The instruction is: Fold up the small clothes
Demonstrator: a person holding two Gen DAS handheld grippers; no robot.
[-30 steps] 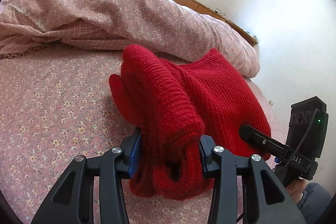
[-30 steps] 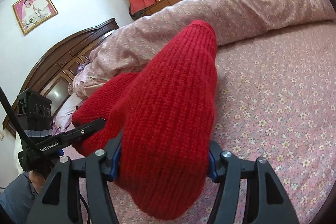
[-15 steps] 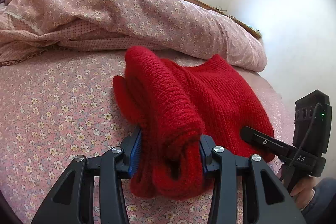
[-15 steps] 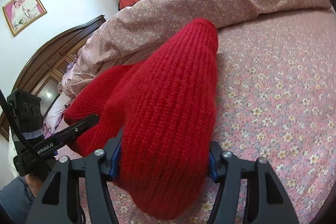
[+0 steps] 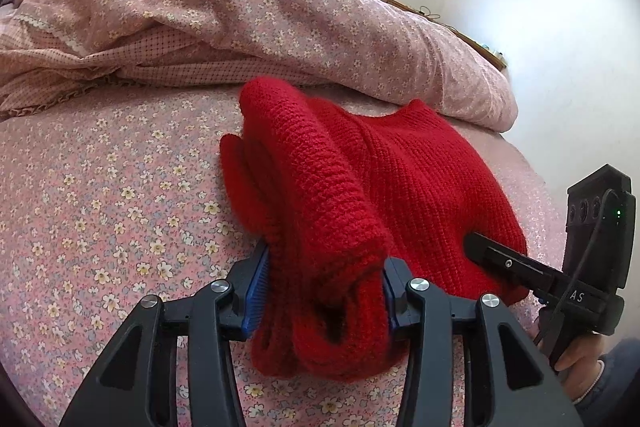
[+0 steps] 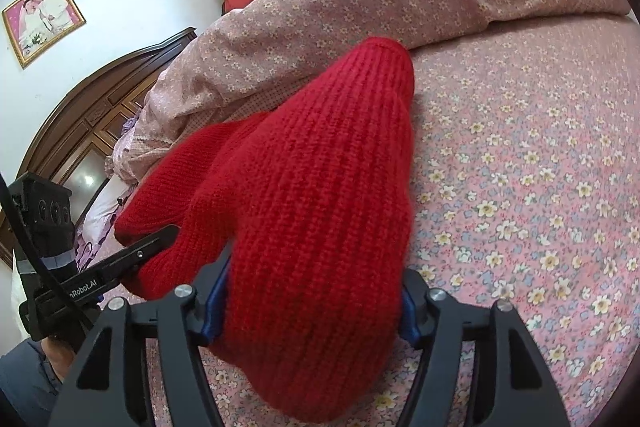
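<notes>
A red knitted sweater (image 5: 408, 187) lies folded over on the flowered pink bed sheet (image 5: 100, 187). My left gripper (image 5: 324, 291) is shut on a thick bunched edge of it, low over the sheet. My right gripper (image 6: 312, 303) is shut on the other bunched edge of the sweater (image 6: 312, 187). The right gripper also shows in the left wrist view (image 5: 476, 247) at the sweater's right side, and the left gripper shows in the right wrist view (image 6: 160, 239) at the left. The gripped folds hide the pads.
A rolled pink flowered quilt (image 5: 240, 7) lies along the far side of the bed. A dark wooden headboard (image 6: 100, 107) stands at the left in the right wrist view. White walls, a window and a framed photo (image 6: 40, 19) are behind.
Both grippers have lowered and come forward with the sweater edges, so the sweater lies flatter on the sheet. Both grips are unchanged.
</notes>
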